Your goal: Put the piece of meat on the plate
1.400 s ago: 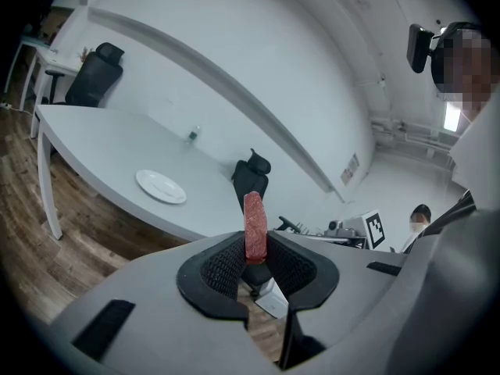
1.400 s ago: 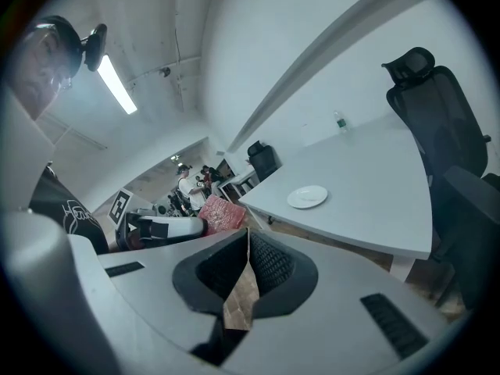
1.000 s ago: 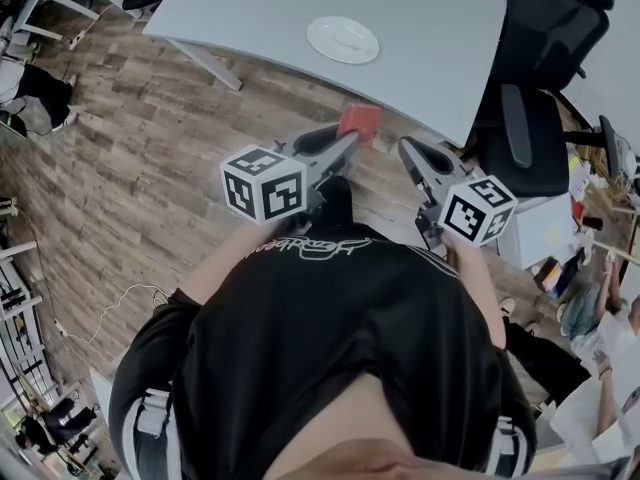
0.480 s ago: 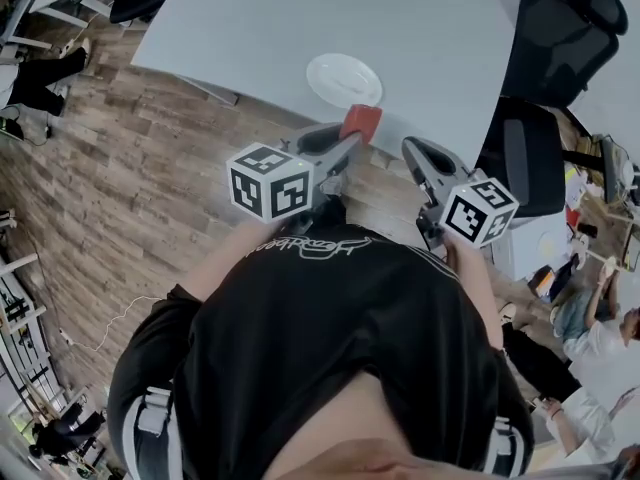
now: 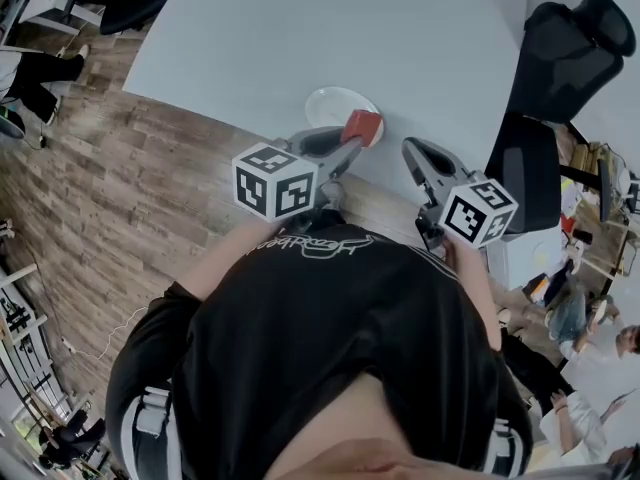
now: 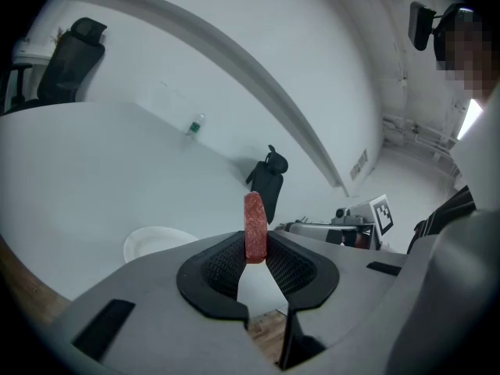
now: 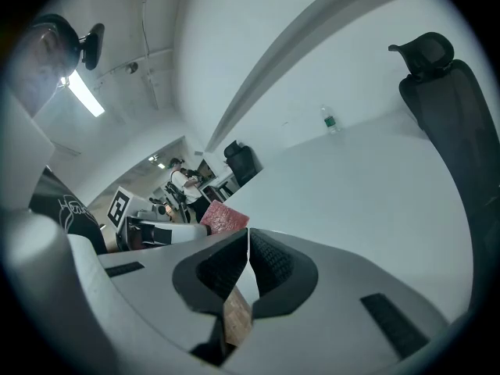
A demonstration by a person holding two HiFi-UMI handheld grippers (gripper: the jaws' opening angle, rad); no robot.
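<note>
My left gripper [image 5: 358, 136] is shut on the red piece of meat [image 5: 363, 125], held on edge between the pads [image 6: 255, 226]. In the head view the meat hangs over the near rim of the white plate [image 5: 335, 106], which lies on the white table [image 5: 300, 38] close to its near edge. The same plate [image 6: 152, 244] shows low and left of the jaws in the left gripper view. My right gripper [image 5: 412, 149] hangs to the right of the left one, over the table's edge, shut with nothing between its pads; its view catches the meat [image 7: 225, 217] at the left.
A black office chair [image 5: 565, 58] stands at the table's right side. A water bottle [image 6: 194, 124] sits far back on the table. Wooden floor [image 5: 110, 168] lies on the left below the table edge, and people stand at the picture's right margin.
Both grippers have travelled forward toward the table; the plate, once far ahead, now lies just under the meat. The grip on the meat is unchanged.
</note>
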